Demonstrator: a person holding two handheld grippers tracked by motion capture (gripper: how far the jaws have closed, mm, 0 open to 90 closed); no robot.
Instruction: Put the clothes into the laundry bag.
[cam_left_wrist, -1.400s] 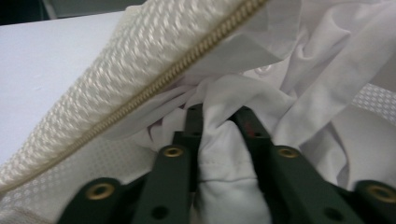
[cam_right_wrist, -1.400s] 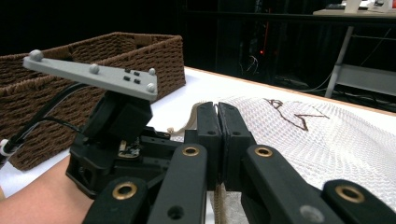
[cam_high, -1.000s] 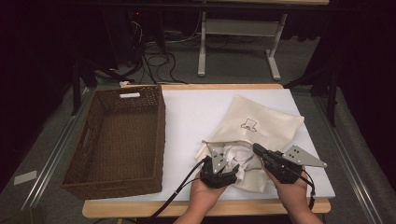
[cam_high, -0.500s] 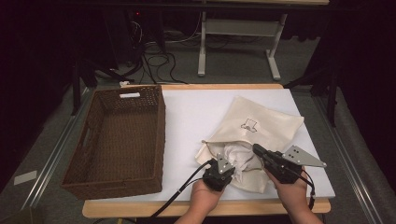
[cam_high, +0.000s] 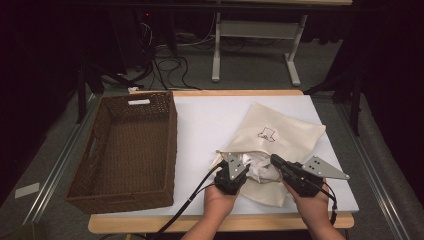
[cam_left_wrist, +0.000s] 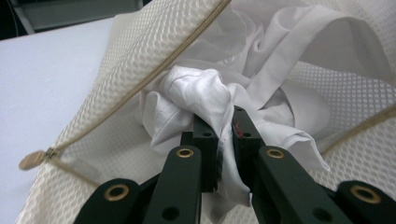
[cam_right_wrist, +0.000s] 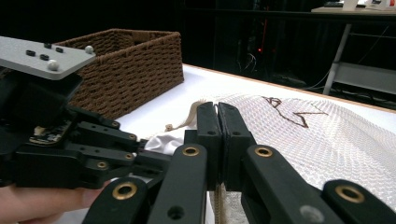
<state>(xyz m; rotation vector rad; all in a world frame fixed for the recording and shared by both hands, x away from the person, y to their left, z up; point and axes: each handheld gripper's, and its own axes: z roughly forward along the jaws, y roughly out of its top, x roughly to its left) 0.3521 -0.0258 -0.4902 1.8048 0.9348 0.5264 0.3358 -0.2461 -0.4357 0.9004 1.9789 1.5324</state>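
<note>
A cream mesh laundry bag (cam_high: 280, 132) with a small dark logo lies at the right of the white table (cam_high: 210, 120), its zip mouth toward me. Crumpled white cloth (cam_high: 256, 169) bulges from that mouth. My left gripper (cam_high: 237, 172) is shut on a bunched fold of the white cloth (cam_left_wrist: 205, 91), just inside the mesh bag (cam_left_wrist: 154, 42). My right gripper (cam_high: 276, 161) is shut, its jaws pinching the bag's zip edge (cam_right_wrist: 218, 203) beside the left gripper (cam_right_wrist: 152, 156). The bag (cam_right_wrist: 308, 140) stretches away behind the jaws.
A brown wicker basket (cam_high: 125, 145) stands on the left of the table, close to the left gripper, and appears as the basket (cam_right_wrist: 135, 60) behind it. The zip pull (cam_left_wrist: 31, 161) lies on the table. Cables and a table frame (cam_high: 255, 45) are on the floor beyond.
The left gripper has shifted slightly at the bag's mouth with the cloth in it, and the mouth's edge has reshaped a little. The right gripper has stayed where it was.
</note>
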